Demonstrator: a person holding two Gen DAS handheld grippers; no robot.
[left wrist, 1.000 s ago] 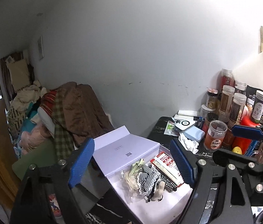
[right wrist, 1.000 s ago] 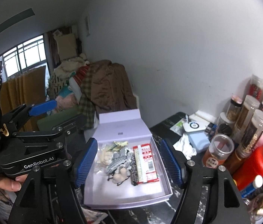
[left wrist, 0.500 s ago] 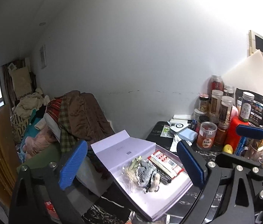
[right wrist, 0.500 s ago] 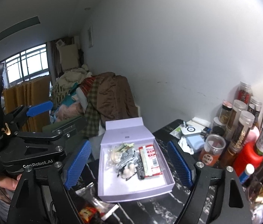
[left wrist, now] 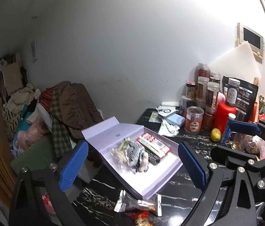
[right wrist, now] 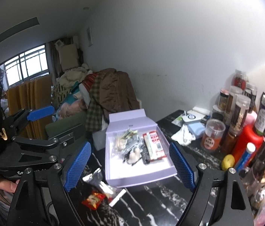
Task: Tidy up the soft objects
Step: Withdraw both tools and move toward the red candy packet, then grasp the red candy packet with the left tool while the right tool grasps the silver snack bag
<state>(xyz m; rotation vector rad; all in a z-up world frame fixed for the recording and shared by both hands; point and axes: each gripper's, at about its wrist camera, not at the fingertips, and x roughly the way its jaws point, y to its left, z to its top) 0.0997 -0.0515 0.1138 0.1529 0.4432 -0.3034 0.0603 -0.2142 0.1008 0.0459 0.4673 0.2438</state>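
**Both grippers pulled back from the box**

We have drawn both grippers back since the earlier frames; the left gripper (left wrist: 132,165) and right gripper (right wrist: 130,164) hang spread, holding nothing. The lavender box (right wrist: 141,177) sits near the counter's left edge, checkered doll (right wrist: 132,147) inside.

One lavender box (right wrist: 141,177) is seen on the black marble table (right wrist: 151,203), its lid open toward the far edge. Inside it, one checked soft doll (right wrist: 132,146), one red-and-white packet (right wrist: 154,146) and one black mesh strip (right wrist: 145,155) are counted. At the near edge, one silver foil wrapper (right wrist: 98,182) and one red snack packet (right wrist: 93,200) are seen. At the right edge, one red bottle (right wrist: 247,143), one lemon (right wrist: 228,161) and one crumpled tissue (right wrist: 184,135) are counted.
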